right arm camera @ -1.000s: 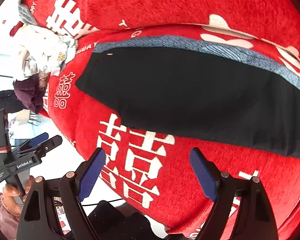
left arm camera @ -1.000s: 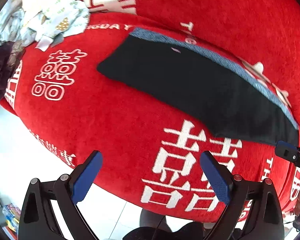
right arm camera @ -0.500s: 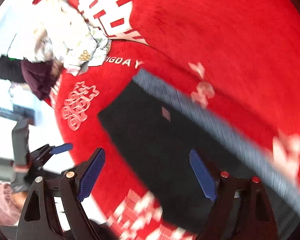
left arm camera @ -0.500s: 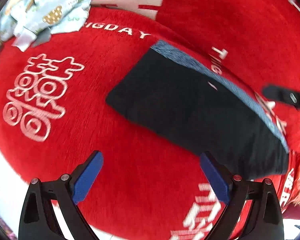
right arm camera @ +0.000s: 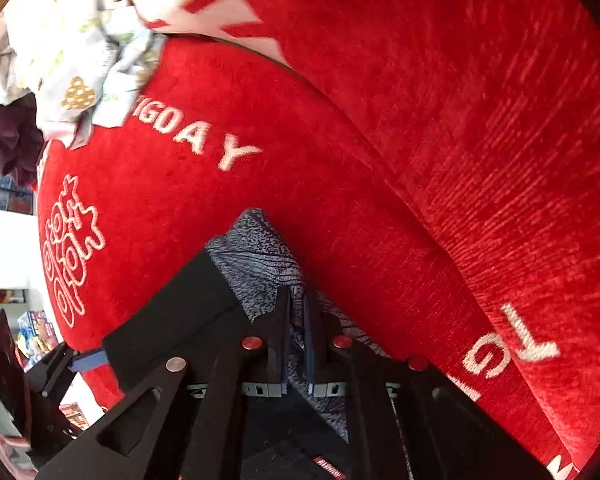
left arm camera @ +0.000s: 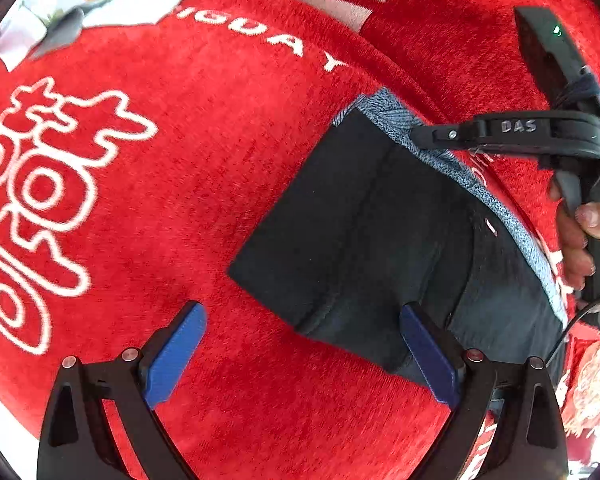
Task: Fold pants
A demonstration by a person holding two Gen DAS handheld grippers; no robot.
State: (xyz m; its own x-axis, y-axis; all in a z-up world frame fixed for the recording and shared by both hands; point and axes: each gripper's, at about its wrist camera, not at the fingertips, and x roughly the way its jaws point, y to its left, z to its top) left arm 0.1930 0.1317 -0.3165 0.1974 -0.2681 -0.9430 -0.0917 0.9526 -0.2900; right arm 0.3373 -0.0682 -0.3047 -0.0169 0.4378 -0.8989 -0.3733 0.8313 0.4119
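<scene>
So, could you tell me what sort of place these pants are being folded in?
Probably a home living room: the black pants with a grey waistband lie on a sofa under a red plush wedding-print cover, a heap of loose pale clothes sits at its far end, and shelves with colourful boxes stand beyond.

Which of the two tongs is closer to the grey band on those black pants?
Right. The right tongs are shut on the grey band itself. The left tongs are open near the opposite corner of the black pants, off the band.
</scene>
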